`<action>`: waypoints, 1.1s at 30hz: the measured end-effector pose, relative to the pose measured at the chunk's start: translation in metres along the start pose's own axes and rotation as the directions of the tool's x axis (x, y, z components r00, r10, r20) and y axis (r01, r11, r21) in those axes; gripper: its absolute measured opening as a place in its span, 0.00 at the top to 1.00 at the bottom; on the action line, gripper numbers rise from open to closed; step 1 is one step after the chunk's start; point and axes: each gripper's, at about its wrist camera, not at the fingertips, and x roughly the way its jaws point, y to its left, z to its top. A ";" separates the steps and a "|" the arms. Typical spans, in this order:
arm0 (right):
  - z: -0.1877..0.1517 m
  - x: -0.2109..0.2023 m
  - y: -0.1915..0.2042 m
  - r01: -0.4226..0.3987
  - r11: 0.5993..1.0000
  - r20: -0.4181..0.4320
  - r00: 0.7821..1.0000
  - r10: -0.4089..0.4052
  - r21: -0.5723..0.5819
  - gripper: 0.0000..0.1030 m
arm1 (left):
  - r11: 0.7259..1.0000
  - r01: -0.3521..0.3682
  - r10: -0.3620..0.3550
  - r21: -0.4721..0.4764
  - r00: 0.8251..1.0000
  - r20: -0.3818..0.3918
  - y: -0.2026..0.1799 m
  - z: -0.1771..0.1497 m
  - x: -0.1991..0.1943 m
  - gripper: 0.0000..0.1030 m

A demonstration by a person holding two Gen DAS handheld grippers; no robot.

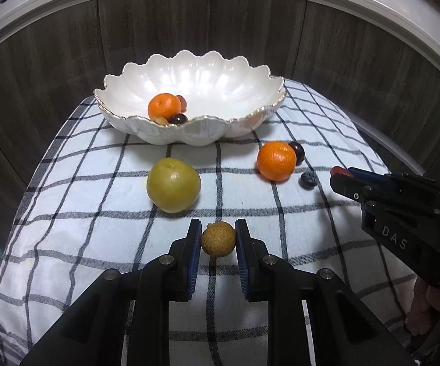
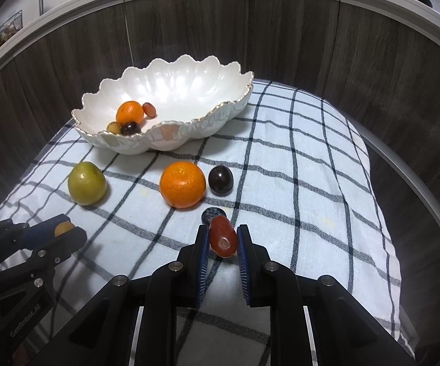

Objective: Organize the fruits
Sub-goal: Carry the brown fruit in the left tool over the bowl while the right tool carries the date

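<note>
Checked cloth [image 1: 98, 244] on desk: left hand-held gripper [image 1: 218, 239] pinches small, light speckled fruit [image 1: 218, 239] at widest pt; right hand-held gripper [image 2: 223, 239] clamps soft red fruit [image 2: 223, 238], slippery, bruisable.

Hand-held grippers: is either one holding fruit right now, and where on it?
Both. The left hand-held gripper pinches a small speckled yellow fruit across its sides. The right hand-held gripper clamps a red oblong fruit across its sides.

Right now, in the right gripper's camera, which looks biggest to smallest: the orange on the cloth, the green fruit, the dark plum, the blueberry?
1. Orange on the cloth
2. Green fruit, only slightly smaller-looking and a bit farther off, so that order is unsure
3. Dark plum
4. Blueberry, partly hidden
</note>
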 end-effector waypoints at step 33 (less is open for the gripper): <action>0.096 -0.011 0.027 0.013 0.999 0.122 0.993 -0.008 -0.038 0.81 | 1.000 -0.010 0.009 0.012 0.997 0.071 0.048 0.098 -0.003 0.78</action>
